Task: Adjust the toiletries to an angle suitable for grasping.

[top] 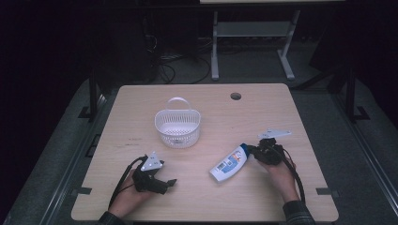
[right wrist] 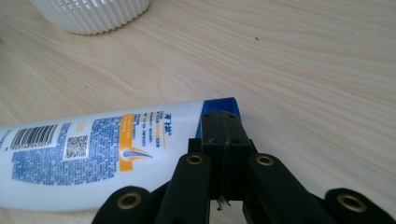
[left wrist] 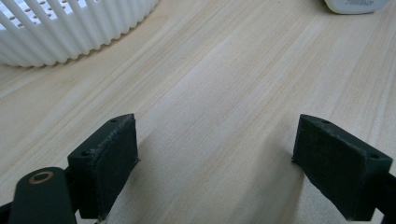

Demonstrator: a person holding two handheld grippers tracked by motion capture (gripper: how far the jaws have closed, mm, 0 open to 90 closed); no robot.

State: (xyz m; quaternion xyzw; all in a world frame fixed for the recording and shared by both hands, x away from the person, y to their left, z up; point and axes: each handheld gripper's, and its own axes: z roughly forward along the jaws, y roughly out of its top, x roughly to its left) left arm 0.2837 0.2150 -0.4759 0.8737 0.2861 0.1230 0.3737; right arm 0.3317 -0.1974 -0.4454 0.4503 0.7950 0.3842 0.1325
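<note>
A white bottle (top: 230, 162) with a blue cap and a blue-and-orange label lies on its side on the wooden table (top: 244, 117), right of centre. My right gripper (top: 251, 151) sits at the cap end with its jaws pressed flat together. In the right gripper view the closed jaws (right wrist: 226, 126) stand just in front of the blue cap, with the bottle (right wrist: 93, 154) stretching away to the left and nothing between the pads. My left gripper (top: 171, 182) rests low at the front left, open. Its jaws (left wrist: 215, 135) stand wide over bare wood.
A white slatted basket (top: 177, 126) with a handle stands upright at the table's middle, its ribbed wall (left wrist: 70, 28) close ahead of the left gripper and also far off in the right gripper view (right wrist: 91, 14). A round cable hole (top: 235, 96) lies near the far edge.
</note>
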